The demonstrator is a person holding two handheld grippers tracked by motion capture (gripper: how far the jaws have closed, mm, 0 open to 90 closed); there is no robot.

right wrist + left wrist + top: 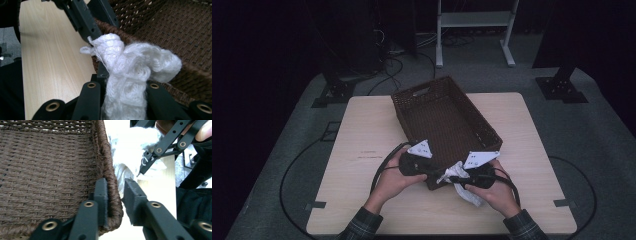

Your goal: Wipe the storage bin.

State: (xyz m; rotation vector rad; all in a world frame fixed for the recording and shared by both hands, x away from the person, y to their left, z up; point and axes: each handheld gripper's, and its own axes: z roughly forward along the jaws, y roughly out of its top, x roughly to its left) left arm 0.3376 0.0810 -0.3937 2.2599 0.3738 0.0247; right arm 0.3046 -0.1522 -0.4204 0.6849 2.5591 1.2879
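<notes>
Cloth: white knit cloth (130, 72), soft, light, limp; draped over basket (447, 115) near rim, near right of worktop (362, 130).
Right claw (125, 100): clenched on cloth bunch.
Left claw (116, 195): straddles rim, one pad touching; firm grip unconfirmed.
Hold point: bunched middle.

I see a woven brown wicker basket (444, 115), rough and matt. The white cloth (130, 75) I grip looks like soft, fuzzy knitted yarn. The table (362, 135) is pale wood-grain laminate, smooth. My jaws are matt black plastic with brass-coloured rivets.
</notes>
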